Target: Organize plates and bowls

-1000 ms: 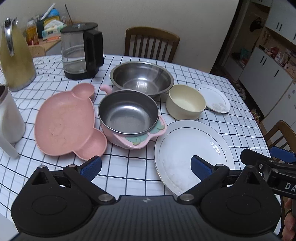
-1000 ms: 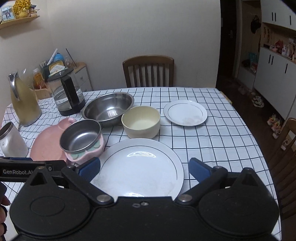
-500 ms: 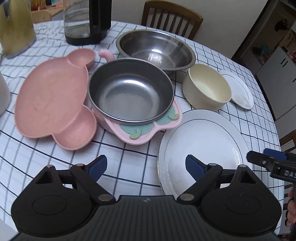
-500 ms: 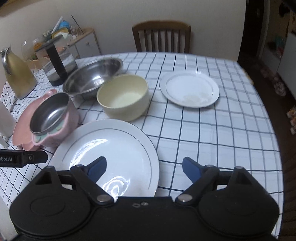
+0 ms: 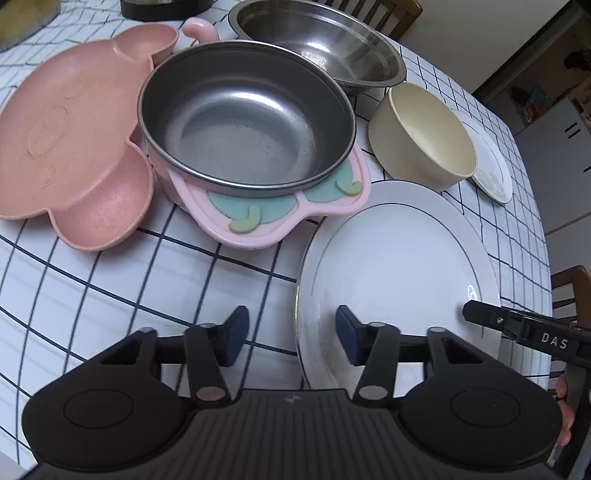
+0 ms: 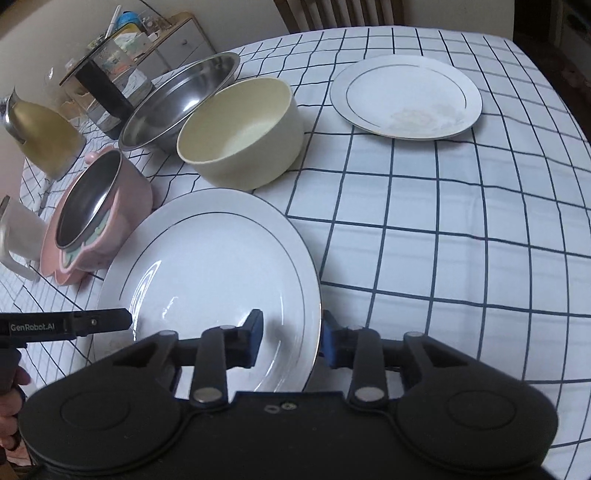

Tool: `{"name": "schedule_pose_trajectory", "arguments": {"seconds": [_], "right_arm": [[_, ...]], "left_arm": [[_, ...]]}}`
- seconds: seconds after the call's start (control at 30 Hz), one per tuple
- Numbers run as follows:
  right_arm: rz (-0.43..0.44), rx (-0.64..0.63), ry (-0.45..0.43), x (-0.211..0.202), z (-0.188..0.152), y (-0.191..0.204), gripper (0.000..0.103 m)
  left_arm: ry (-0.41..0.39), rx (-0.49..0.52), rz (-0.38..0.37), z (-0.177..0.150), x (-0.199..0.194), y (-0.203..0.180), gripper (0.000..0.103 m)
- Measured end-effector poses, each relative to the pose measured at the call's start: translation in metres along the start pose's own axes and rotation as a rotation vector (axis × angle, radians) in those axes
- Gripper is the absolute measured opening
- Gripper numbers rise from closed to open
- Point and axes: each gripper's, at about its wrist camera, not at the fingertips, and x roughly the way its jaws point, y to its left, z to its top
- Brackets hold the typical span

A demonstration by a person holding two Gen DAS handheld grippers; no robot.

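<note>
Straddling opposite rims of the large white plate (image 5: pixel 399 258), the left gripper (image 5: pixel 291 334) at its 7 o'clock edge and the right gripper (image 6: pixel 291 338) at its 5 o'clock edge are both part-open, clamping nothing. Cream bowl (image 6: pixel 240 133) sits at the plate's 12 o'clock; pink-based steel bowl (image 5: pixel 243 122) at 10 o'clock.

**Checked cloth, dark doorway**

A white tablecloth with a dark blue grid (image 6: pixel 461 229) covers the bench. A brown wooden slatted chair (image 6: pixel 343 13) stands at its far side against a pale cream wall (image 6: pixel 55 22). A small grey drawer unit (image 6: pixel 181 40), cluttered on top, sits in the corner. White cupboard doors (image 5: pixel 561 136) show beyond the far edge.
</note>
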Motion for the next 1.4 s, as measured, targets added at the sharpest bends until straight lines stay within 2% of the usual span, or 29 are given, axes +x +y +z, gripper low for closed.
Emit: {"name": "schedule_pose_trajectory", "arguments": {"seconds": [0.03, 0.13, 0.27, 0.4, 0.7, 0.97, 1.2, 1.4], "right_arm": [[0.005, 0.009, 0.003, 0.000, 0.001, -0.002, 0.029], [0.014, 0.027, 0.009, -0.001, 0.003, -0.010, 0.020], [0.025, 0.053, 0.008, 0.000, 0.004, -0.017, 0.014], [0.015, 0.047, 0.002, -0.003, 0.000, -0.014, 0.014], [-0.026, 0.042, -0.040, -0.025, -0.028, 0.007, 0.011], [-0.027, 0.036, -0.064, -0.039, -0.072, 0.062, 0.010], [0.022, 0.035, -0.040, -0.028, -0.108, 0.119, 0.010], [0.049, 0.016, -0.035, -0.010, -0.127, 0.158, 0.011]], "left_arm": [[0.005, -0.005, -0.002, 0.000, 0.000, 0.000, 0.035], [0.010, 0.000, -0.005, 0.001, 0.001, -0.003, 0.032], [0.017, 0.017, -0.020, 0.001, 0.003, -0.007, 0.018], [0.004, 0.060, 0.000, -0.003, 0.001, -0.010, 0.017], [0.010, 0.104, -0.035, -0.025, -0.017, 0.008, 0.017], [-0.004, 0.061, -0.071, -0.052, -0.055, 0.068, 0.017], [-0.046, 0.065, -0.042, -0.070, -0.092, 0.125, 0.017], [-0.062, 0.078, -0.013, -0.078, -0.105, 0.162, 0.017]]}}
